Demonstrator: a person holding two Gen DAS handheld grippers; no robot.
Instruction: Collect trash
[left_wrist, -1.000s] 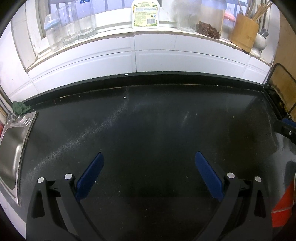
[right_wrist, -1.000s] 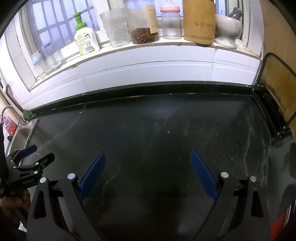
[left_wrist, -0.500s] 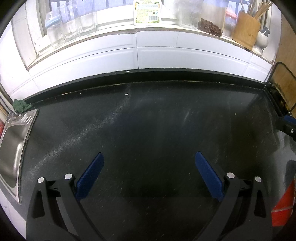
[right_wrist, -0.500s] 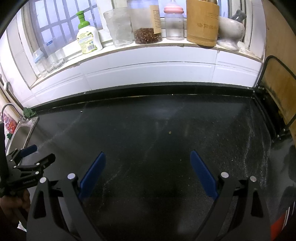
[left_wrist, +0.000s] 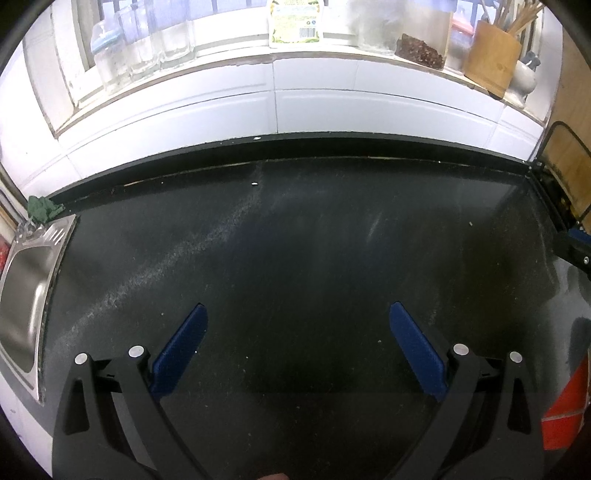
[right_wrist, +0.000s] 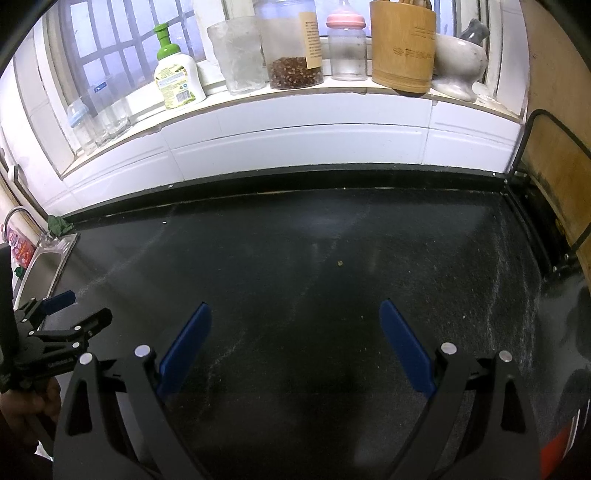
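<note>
My left gripper (left_wrist: 297, 314) is open and empty above the black countertop (left_wrist: 295, 240). My right gripper (right_wrist: 295, 312) is open and empty above the same countertop (right_wrist: 295, 258). The left gripper also shows at the left edge of the right wrist view (right_wrist: 62, 314). Only tiny bits lie on the counter: a small white crumb (left_wrist: 254, 183) near the back edge and a small tan crumb (right_wrist: 338, 263) ahead of the right gripper. A red and dark object (left_wrist: 565, 402) sits at the lower right edge, partly cut off.
A steel sink (left_wrist: 22, 295) is at the left with a green cloth (left_wrist: 42, 209) at its corner. The windowsill holds a soap bottle (right_wrist: 177, 77), jars (right_wrist: 291, 48), a bamboo holder (right_wrist: 404, 48) and a mortar (right_wrist: 458, 70). A wire rack (right_wrist: 535, 192) with a board stands at the right.
Both grippers have drawn back or risen slightly, so the windowsill sits a little higher in view. The jaws have stayed open.
</note>
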